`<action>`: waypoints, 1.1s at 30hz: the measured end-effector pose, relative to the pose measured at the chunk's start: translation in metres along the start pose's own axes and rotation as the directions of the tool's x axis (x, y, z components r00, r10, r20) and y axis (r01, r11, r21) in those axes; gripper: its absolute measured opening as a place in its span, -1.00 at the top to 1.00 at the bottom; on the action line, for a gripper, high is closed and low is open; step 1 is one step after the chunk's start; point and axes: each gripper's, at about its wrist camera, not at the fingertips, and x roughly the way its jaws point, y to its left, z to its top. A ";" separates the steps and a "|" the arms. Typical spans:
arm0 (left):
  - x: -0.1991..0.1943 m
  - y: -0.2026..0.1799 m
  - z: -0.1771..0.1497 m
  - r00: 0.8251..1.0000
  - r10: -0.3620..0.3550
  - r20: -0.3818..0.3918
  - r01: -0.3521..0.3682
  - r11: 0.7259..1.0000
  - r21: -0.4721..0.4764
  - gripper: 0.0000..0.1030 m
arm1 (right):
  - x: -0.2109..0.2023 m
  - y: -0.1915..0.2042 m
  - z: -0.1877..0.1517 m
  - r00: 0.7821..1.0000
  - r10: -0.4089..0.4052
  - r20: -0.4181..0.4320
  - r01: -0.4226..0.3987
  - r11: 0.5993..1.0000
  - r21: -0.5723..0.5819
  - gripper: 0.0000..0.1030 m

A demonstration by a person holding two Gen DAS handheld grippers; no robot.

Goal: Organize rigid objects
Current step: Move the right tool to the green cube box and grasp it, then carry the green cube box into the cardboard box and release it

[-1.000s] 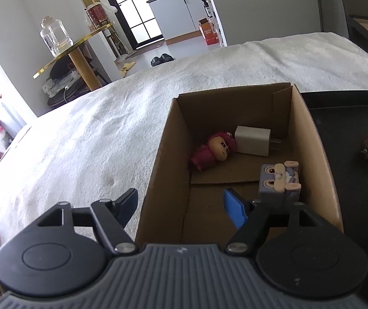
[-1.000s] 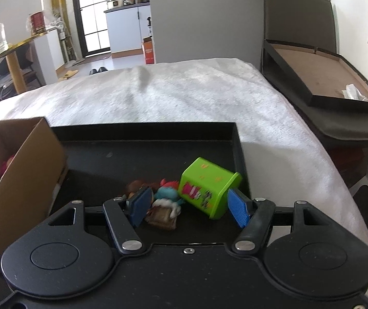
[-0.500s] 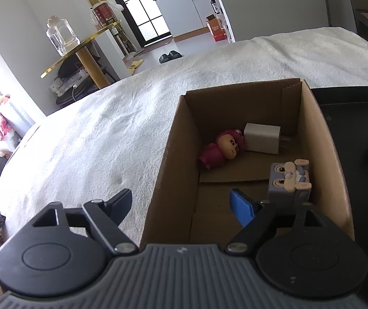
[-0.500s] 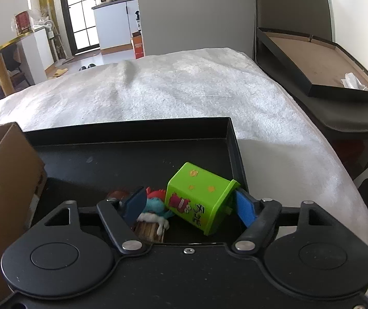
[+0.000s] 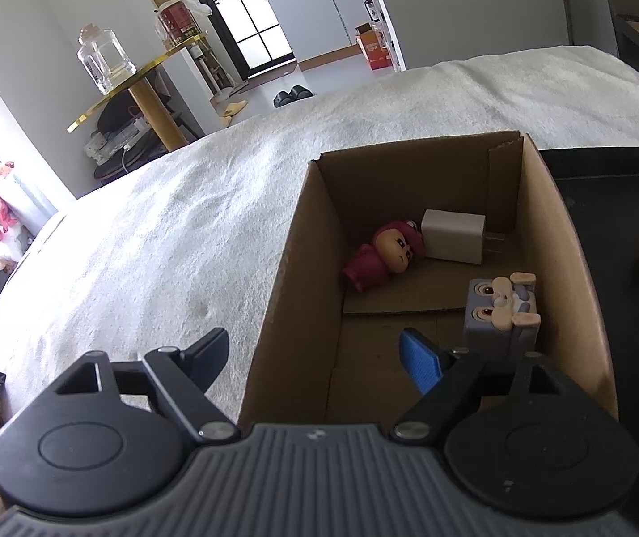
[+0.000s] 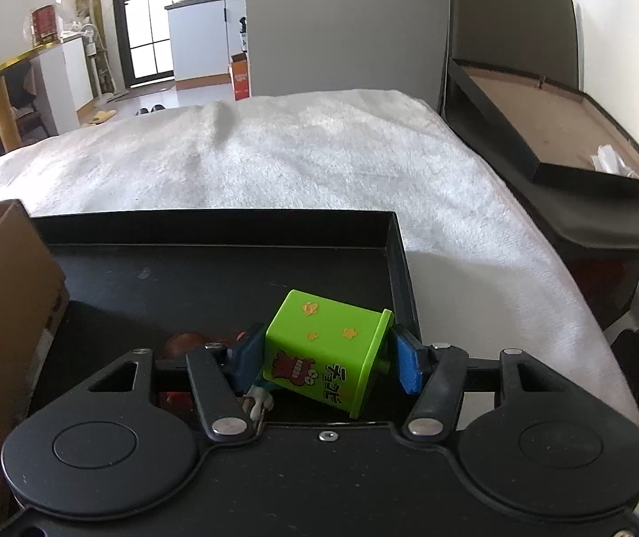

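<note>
Right wrist view, lower centre: the right tool is closing on a tilted green box in the black tray. Left tool gapes wide, empty, straddling the cardboard box wall.

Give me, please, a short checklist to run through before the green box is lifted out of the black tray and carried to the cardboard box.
1. Green box sits between the right gripper pads: ok.
2. Grip firm: cannot tell; jaws are closing, left pad touching, right pad near the flange.
3. Green box level: not ok, tilted.
4. Small figures beside it clear of the pads: cannot tell.
5. Free floor in the cardboard box: ok, front part bare.
6. Left gripper open, holding nothing: ok, but it straddles the box wall.
</note>
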 end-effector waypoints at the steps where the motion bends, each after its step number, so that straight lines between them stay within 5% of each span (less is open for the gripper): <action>1: -0.001 0.001 0.000 1.000 0.000 0.003 0.000 1.000 -0.002 -0.60 | -0.002 0.000 0.000 1.000 0.006 0.000 -0.006 1.000 0.003 -0.11; 33: -0.007 0.029 -0.010 0.997 -0.070 0.043 0.073 0.994 -0.078 -0.58 | -0.075 0.054 0.023 0.984 0.129 0.120 -0.124 0.991 -0.043 -0.11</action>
